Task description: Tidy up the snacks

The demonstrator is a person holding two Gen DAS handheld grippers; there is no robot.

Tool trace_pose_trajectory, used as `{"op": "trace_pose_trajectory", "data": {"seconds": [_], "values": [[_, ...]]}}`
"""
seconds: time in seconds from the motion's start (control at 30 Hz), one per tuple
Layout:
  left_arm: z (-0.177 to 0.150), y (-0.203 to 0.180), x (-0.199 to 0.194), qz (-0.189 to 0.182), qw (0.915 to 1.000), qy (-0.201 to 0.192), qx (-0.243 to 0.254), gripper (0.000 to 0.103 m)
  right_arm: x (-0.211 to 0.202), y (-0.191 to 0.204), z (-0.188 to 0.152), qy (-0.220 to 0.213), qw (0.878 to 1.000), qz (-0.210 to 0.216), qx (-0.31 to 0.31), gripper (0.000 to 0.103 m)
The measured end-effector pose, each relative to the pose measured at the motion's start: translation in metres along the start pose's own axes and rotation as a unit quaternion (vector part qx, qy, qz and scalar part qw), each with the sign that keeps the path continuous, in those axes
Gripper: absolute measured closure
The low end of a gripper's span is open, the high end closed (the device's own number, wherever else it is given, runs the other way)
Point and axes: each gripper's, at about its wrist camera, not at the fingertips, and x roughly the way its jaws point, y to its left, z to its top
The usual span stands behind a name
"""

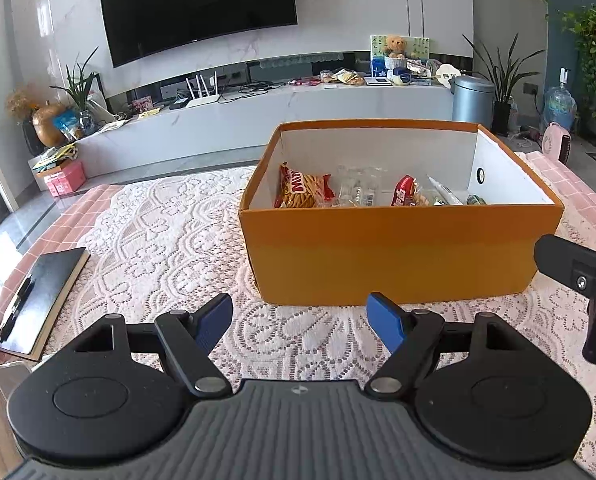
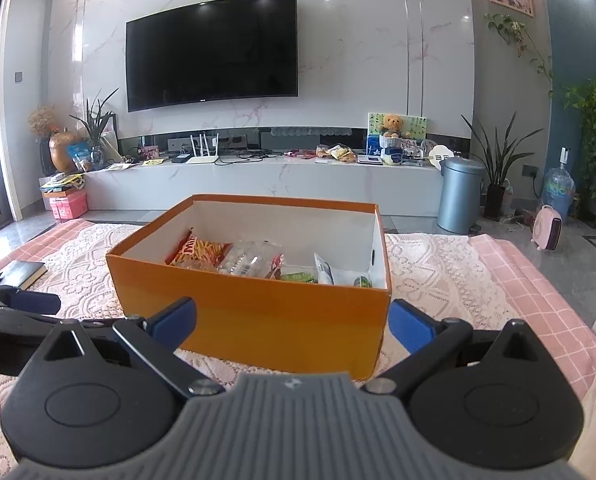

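Both the left gripper and right gripper hang spread and empty, low in frame before the orange box; its snacks lie inside, mid-frame. Best reach over the near wall, descending steeply

Black notebook on lace tablecloth, wall-mounted television
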Motion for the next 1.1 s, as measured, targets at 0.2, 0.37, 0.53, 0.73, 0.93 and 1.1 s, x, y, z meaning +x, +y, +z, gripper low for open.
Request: {"op": "trace_pose_trajectory", "data": {"seconds": [0.2, 0.37, 0.53, 0.73, 0.93, 1.1], "values": [[0.0019, 0.0006, -0.0008, 0.000, 1.0000, 0.000, 0.000, 0.013, -0.0013, -0.0008, -0.0008, -0.007, 1.000, -0.001, 0.002, 0.004], [0.0036, 0.0012, -0.0031, 0.000, 1.0000, -0.003, 0.000, 0.013, -0.0038, -0.0009, -0.0011, -0.010, 1.000, 0.000, 0.001, 0.004], [0.0053, -0.0001, -0.0059, 0.001, 1.0000, -0.005, 0.002, 0.013, -0.0060, -0.0013, 0.0001, -0.013, 1.000, 0.003, 0.002, 0.004], [0.0059, -0.0003, -0.0056, 0.000, 1.0000, -0.005, 0.005, 0.013, -0.0071, -0.0011, 0.0002, -0.014, 1.000, 0.005, 0.002, 0.004], [0.0056, 0.0004, -0.0049, 0.000, 1.0000, -0.003, 0.004, 0.013, -0.0073, -0.0015, 0.0001, -0.014, 1.000, 0.006, 0.003, 0.004], [0.0058, 0.0007, -0.0043, 0.000, 1.0000, -0.002, 0.004, 0.013, -0.0078, -0.0028, 0.0010, -0.014, 1.000, 0.007, 0.005, 0.004]]}}
